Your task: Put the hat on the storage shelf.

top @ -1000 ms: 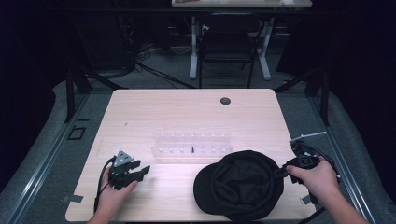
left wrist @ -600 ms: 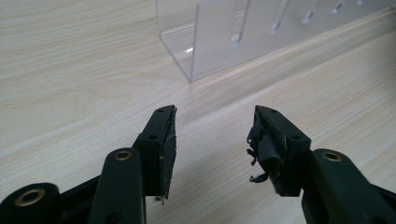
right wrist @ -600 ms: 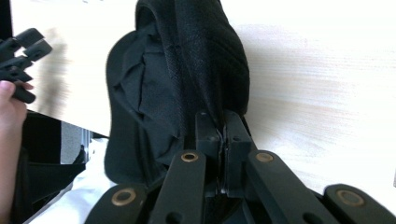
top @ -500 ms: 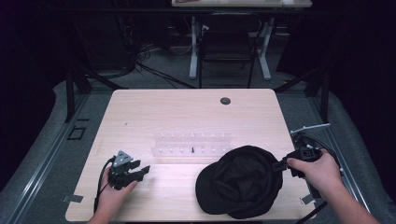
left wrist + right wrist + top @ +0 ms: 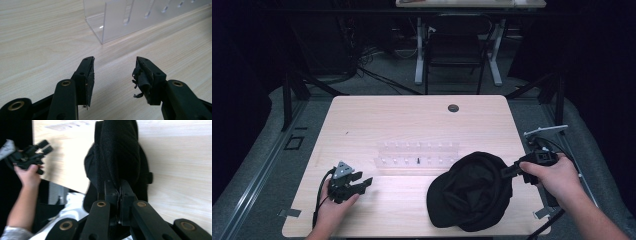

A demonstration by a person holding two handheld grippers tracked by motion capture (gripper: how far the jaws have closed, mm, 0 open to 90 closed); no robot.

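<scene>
Black cap sits front-right on the table, R gripper clamped on its edge; L gripper idle w/ the rack nearby. L gripper view: jaws apart, nothing between, pads frayed. R gripper view: jaws pinch a thin fold of cap, so a tug could slip it. Brim hidden; can't tell which edge is held.

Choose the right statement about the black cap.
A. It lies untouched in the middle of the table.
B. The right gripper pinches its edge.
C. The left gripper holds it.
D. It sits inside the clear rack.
B: the right gripper has its jaws shut on the edge of the black cap; the left gripper is open and empty.
</scene>
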